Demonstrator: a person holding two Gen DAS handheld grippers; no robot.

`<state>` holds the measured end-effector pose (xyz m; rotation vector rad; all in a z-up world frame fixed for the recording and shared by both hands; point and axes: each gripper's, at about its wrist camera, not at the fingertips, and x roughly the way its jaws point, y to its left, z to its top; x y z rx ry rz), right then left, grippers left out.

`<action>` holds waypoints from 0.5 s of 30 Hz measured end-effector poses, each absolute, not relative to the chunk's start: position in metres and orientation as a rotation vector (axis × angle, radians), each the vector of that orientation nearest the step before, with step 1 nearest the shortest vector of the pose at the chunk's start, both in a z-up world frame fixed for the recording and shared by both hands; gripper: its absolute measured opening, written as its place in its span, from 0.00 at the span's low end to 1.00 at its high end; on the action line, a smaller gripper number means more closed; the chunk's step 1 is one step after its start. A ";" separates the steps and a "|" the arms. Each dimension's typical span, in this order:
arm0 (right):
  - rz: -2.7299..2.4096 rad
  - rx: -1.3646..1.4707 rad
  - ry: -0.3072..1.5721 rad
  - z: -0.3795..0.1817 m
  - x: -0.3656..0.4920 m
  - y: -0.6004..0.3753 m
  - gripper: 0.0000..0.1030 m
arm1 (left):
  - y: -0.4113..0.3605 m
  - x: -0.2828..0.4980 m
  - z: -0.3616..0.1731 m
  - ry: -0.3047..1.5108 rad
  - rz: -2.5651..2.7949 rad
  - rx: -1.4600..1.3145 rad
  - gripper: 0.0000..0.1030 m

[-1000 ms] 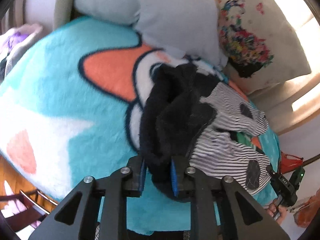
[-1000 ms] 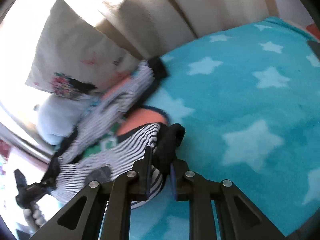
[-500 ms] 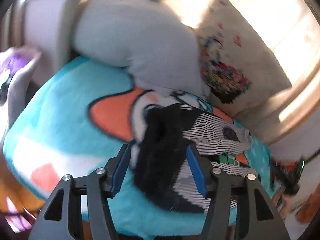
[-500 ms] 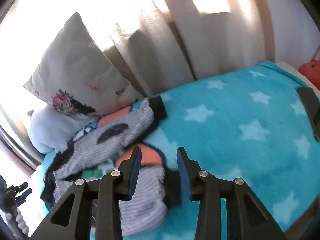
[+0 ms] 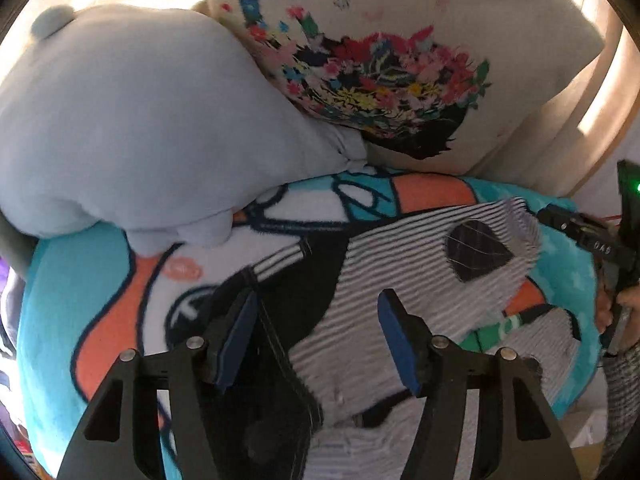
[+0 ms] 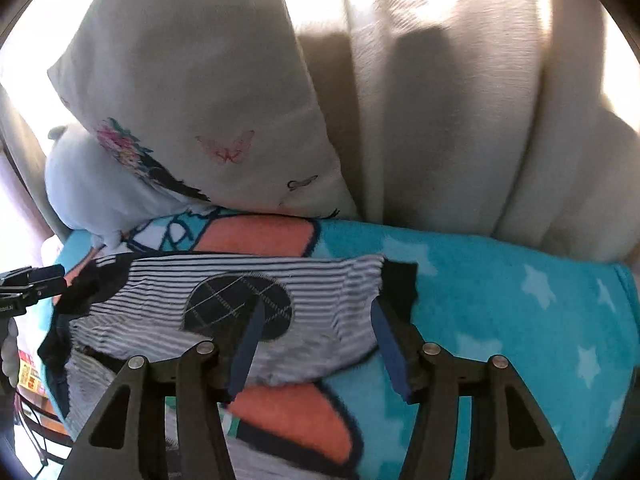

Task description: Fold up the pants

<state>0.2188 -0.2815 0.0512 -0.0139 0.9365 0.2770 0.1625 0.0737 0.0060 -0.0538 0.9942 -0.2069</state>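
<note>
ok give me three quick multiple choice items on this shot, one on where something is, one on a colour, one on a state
1. Where do the pants lie?
A. on the blanket
B. on the floor
C. over a chair back

2. What colour is the blanket around its white stars?
A. red
B. turquoise
C. brown

3. How do the left gripper and right gripper stand?
A. both shut on cloth
B. only the left open
C. both open, holding nothing

Answers: 1 A, the striped pants are spread flat on the blanket in front of the pillow. 2 B, turquoise pile surrounds each star. 3 C, a wide gap shows between each pair of blue pads.
</note>
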 end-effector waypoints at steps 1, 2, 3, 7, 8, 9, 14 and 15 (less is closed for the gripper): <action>0.275 -0.019 0.942 0.048 0.226 -0.281 0.58 | 0.071 0.165 0.003 0.991 -0.200 -0.044 0.60; 0.277 -0.019 0.944 0.047 0.229 -0.281 0.58 | 0.067 0.168 0.002 0.991 -0.192 -0.035 0.60; 0.280 -0.021 0.951 0.044 0.235 -0.281 0.58 | 0.062 0.172 0.000 0.995 -0.186 -0.027 0.60; 0.315 -0.064 0.969 0.038 0.249 -0.273 0.58 | 0.047 0.185 -0.007 1.018 -0.182 -0.002 0.61; 0.325 -0.079 0.975 0.038 0.252 -0.270 0.58 | 0.044 0.188 -0.008 1.021 -0.183 0.002 0.61; 0.334 -0.090 0.982 0.037 0.255 -0.266 0.58 | 0.042 0.190 -0.009 1.024 -0.184 0.006 0.61; 0.375 -0.122 0.993 0.036 0.266 -0.255 0.58 | 0.036 0.196 -0.008 1.034 -0.198 0.019 0.61; 0.394 -0.124 0.999 0.035 0.269 -0.254 0.58 | 0.036 0.198 -0.009 1.039 -0.205 0.020 0.61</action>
